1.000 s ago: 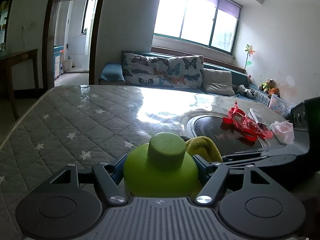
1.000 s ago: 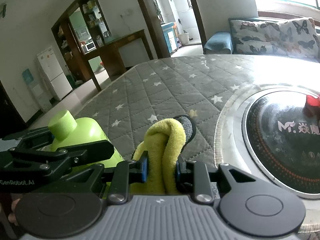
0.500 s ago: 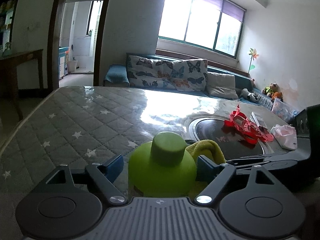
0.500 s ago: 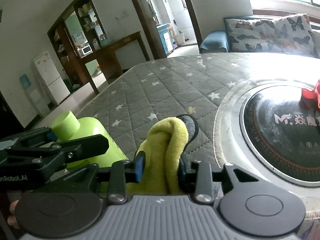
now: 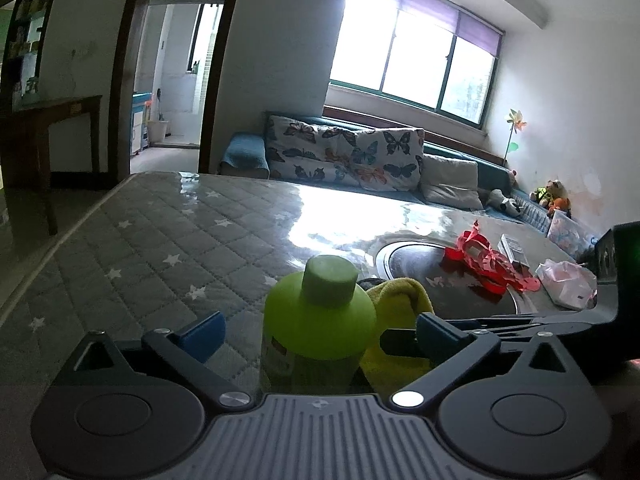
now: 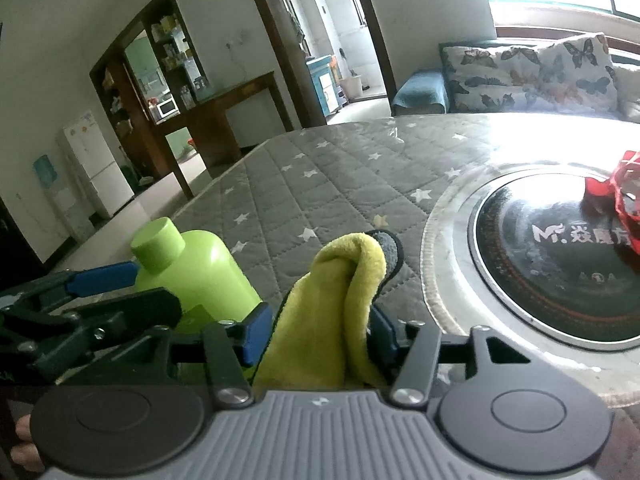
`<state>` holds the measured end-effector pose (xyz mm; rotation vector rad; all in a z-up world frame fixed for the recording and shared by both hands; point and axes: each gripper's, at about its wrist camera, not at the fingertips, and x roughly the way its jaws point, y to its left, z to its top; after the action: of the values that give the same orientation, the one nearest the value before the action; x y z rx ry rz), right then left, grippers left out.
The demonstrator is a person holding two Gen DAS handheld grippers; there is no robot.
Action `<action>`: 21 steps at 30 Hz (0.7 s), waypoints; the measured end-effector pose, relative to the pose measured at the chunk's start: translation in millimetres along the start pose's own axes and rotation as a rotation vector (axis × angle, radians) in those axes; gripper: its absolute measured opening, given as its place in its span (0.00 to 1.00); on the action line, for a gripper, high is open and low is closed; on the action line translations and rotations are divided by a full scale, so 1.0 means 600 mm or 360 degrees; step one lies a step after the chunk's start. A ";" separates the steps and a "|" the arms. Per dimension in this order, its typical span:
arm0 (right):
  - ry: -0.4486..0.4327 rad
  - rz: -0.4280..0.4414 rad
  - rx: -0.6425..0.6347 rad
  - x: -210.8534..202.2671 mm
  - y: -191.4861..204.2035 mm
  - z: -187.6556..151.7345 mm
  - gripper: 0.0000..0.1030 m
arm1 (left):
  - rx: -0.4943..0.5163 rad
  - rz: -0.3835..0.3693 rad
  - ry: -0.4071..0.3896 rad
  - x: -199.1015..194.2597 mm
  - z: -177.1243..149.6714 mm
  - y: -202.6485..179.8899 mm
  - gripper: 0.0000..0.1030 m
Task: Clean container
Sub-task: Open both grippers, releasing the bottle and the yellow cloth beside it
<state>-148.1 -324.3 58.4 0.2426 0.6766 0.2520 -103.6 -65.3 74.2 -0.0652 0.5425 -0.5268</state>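
On the grey star-quilted table cover [image 5: 168,240], the lime-green plastic bottle [image 5: 316,332] stands between the left gripper [image 5: 320,334]'s wide jaws, unheld. The right gripper [image 6: 320,336] pinches a folded yellow cloth [image 6: 336,304] just beside it; wiping seems finished or paused.

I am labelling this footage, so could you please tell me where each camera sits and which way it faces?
Left wrist: on the left gripper, facing the sofa and window; its open fingers flank the green bottle.
Right wrist: on the right gripper, facing the doorway and fridge; its fingers pinch the yellow cloth.
Shared: bottle, cloth, quilted table, black round plate.
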 end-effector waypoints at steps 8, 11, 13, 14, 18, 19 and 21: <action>-0.0011 -0.0030 0.0004 -0.023 0.011 -0.011 0.74 | -0.0062 0.0001 0.0042 -0.024 -0.011 -0.005 1.00; -0.0007 -0.0042 0.0001 -0.031 0.015 -0.017 0.78 | -0.0110 0.0006 0.0067 -0.031 -0.018 -0.005 1.00; -0.0002 -0.0050 0.0003 -0.037 0.018 -0.021 0.80 | -0.0112 0.0011 0.0087 -0.034 -0.024 -0.007 1.00; 0.0000 -0.0055 0.0003 -0.040 0.019 -0.023 0.80 | -0.0106 0.0019 0.0093 -0.036 -0.026 -0.009 1.00; 0.0023 -0.0080 0.0012 -0.047 0.021 -0.031 0.88 | -0.0085 0.0051 0.0119 -0.043 -0.034 -0.015 1.00; 0.0029 -0.0085 0.0013 -0.048 0.022 -0.035 0.88 | -0.0088 0.0059 0.0128 -0.045 -0.036 -0.016 1.00; 0.0046 -0.0095 0.0016 -0.050 0.022 -0.043 0.88 | -0.0106 0.0069 0.0150 -0.045 -0.039 -0.016 1.00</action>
<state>-189.3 -317.5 60.7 0.2285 0.7126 0.1950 -139.7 -58.3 68.7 -0.0923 0.6523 -0.4715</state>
